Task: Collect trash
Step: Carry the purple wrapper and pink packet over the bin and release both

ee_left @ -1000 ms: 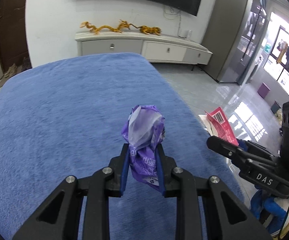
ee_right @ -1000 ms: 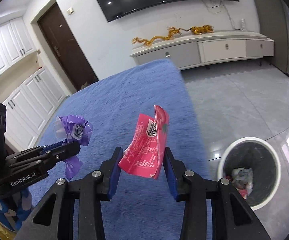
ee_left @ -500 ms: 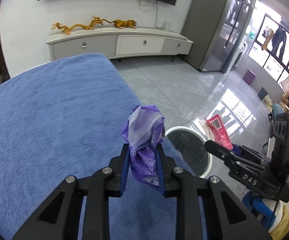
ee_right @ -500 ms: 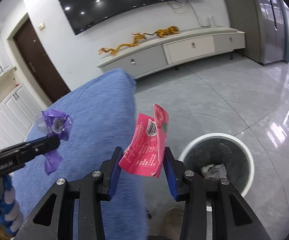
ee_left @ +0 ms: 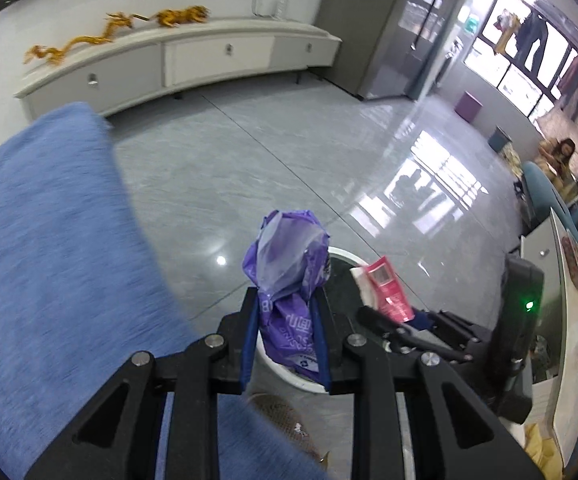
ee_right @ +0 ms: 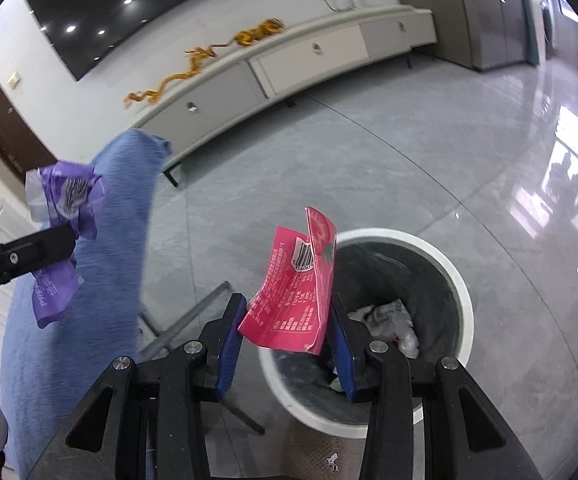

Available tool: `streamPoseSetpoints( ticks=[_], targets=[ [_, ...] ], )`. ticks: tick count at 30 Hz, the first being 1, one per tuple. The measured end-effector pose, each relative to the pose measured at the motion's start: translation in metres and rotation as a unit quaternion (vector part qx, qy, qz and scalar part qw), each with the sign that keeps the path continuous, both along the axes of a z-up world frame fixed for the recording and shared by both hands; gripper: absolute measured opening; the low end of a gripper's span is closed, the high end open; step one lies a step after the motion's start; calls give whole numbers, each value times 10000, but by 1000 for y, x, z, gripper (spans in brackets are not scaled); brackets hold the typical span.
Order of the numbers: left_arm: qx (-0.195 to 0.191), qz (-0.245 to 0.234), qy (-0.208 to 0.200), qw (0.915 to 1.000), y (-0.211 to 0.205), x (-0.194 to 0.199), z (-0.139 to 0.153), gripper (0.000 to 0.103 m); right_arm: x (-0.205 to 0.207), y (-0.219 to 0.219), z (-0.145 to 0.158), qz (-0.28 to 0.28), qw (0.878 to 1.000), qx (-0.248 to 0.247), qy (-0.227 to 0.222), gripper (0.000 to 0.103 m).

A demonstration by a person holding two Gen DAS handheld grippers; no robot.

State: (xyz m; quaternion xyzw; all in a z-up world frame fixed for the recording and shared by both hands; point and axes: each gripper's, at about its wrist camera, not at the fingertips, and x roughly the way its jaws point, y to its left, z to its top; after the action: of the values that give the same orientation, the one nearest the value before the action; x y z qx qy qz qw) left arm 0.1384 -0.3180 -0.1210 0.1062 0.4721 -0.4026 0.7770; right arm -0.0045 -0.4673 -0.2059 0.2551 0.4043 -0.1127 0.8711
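My left gripper (ee_left: pixel 287 312) is shut on a crumpled purple wrapper (ee_left: pixel 289 276), held over the floor just off the blue table's edge and above the near rim of the bin (ee_left: pixel 301 380). My right gripper (ee_right: pixel 287 316) is shut on a red wrapper (ee_right: pixel 295 284) with a barcode, held over the left rim of the round white-rimmed bin (ee_right: pixel 457 276), which holds crumpled white trash (ee_right: pixel 389 320). The purple wrapper also shows in the right wrist view (ee_right: pixel 65 220), and the red wrapper in the left wrist view (ee_left: pixel 387 288).
The blue cloth-covered table (ee_left: pixel 41 248) lies to the left; its metal leg (ee_right: pixel 187 320) stands near the bin. A long white cabinet (ee_right: pixel 289 52) with gold dragon ornaments runs along the far wall. Glossy grey floor surrounds the bin.
Both grippers have swung right, off the blue table and toward the bin, each still holding its wrapper. The bin is now directly under the right gripper.
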Motion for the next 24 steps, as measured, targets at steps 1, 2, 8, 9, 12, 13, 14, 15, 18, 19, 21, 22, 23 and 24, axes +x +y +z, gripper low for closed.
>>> streamPoseSetpoints(
  ticks=[1, 2, 8, 9, 12, 13, 14, 15, 18, 19, 21, 22, 23, 24],
  targets=[
    [17, -63, 29, 10000, -7, 0, -3, 24, -1, -5, -5, -42, 10000, 24, 44, 38],
    [36, -133, 62, 9999, -16, 1, -7, 24, -1, -9, -11, -98, 9999, 63, 103, 38],
    [44, -405, 364, 9985, -51, 4, -27, 45, -4, -34, -35, -381, 9982, 202, 407, 50],
    [26, -413, 384, 9984, -55, 4, -29, 48, -6, -38, -38, -440, 9978, 208, 442, 53],
    [-7, -462, 508, 9976, -61, 7, -33, 52, -10, -41, -40, -540, 9970, 174, 536, 55],
    [5, -458, 554, 9974, -61, 8, -35, 52, -10, -41, -40, -566, 9967, 166, 555, 57],
    [7, -450, 572, 9974, -62, 8, -35, 52, -12, -41, -40, -594, 9965, 157, 569, 57],
    [-1, -441, 585, 9973, -60, 8, -34, 52, -13, -41, -39, -619, 9963, 148, 578, 58],
    [-60, -377, 572, 9976, -50, 8, -29, 52, -17, -40, -34, -688, 9958, 101, 595, 58],
    [-77, -331, 540, 9980, -48, 6, -27, 52, -18, -38, -29, -686, 9960, 72, 572, 58],
    [-97, -182, 415, 9989, -36, 6, -19, 52, -17, -30, -18, -661, 9965, 2, 508, 58],
    [-78, -99, 327, 9994, -30, 5, -16, 53, -15, -29, -15, -648, 9967, -29, 481, 58],
    [-48, 22, 189, 9998, -22, 4, -10, 55, -14, -24, -8, -618, 9971, -86, 432, 59],
    [-49, 122, 68, 9999, -13, 2, -6, 57, -13, -17, 0, -573, 9975, -153, 376, 60]
  ],
)
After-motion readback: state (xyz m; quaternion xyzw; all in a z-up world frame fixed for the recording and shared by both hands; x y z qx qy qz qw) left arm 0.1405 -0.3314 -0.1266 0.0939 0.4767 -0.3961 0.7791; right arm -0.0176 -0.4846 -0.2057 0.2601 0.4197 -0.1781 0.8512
